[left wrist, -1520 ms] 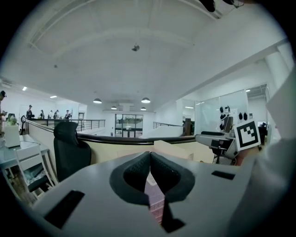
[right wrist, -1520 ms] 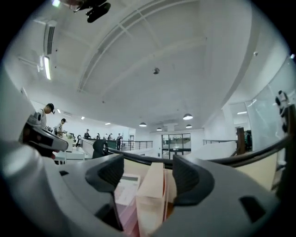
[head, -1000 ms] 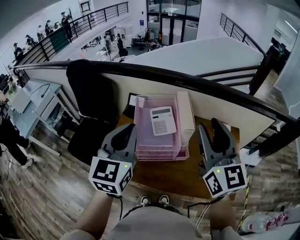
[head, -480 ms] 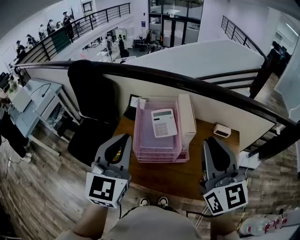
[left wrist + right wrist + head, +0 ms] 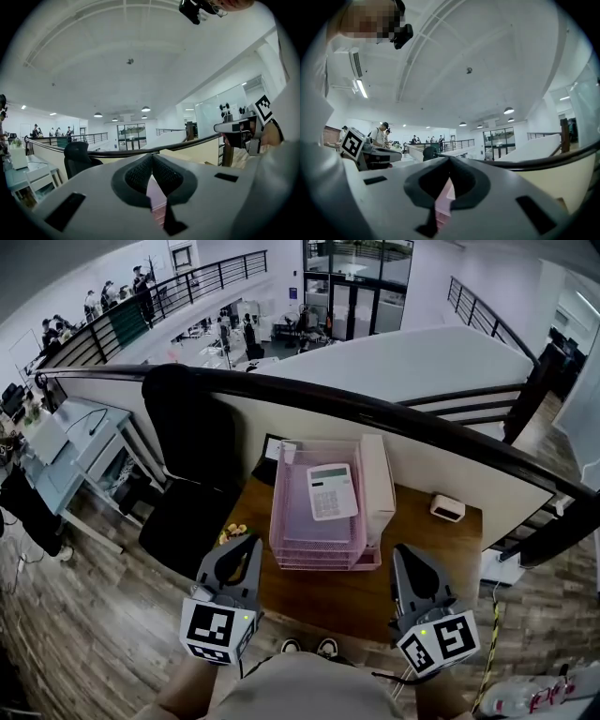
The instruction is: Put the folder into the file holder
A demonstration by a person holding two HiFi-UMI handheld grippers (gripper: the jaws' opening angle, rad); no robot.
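Observation:
A pink stacked tray [image 5: 298,521] stands at the back of the wooden desk [image 5: 328,594], with a white calculator [image 5: 331,491] lying on top. A white upright box [image 5: 377,484] stands against the tray's right side. I cannot make out a separate folder. My left gripper [image 5: 251,542] hovers over the desk's front left, short of the tray, its pads meeting at the tip [image 5: 152,155] with nothing between them. My right gripper [image 5: 405,551] hovers at the front right; its jaws have just been closing and now stand shut [image 5: 449,159] on nothing. A strip of pink tray shows behind both jaws.
A small white device [image 5: 447,508] sits at the desk's back right. Some small yellow items [image 5: 230,533] lie at the left edge. A black chair [image 5: 187,456] stands to the left. A dark handrail [image 5: 394,413] and a pale partition run behind the desk.
Both grippers have drawn back from the pink tray toward the desk's near edge and sunk lower. The right gripper's jaws have closed.

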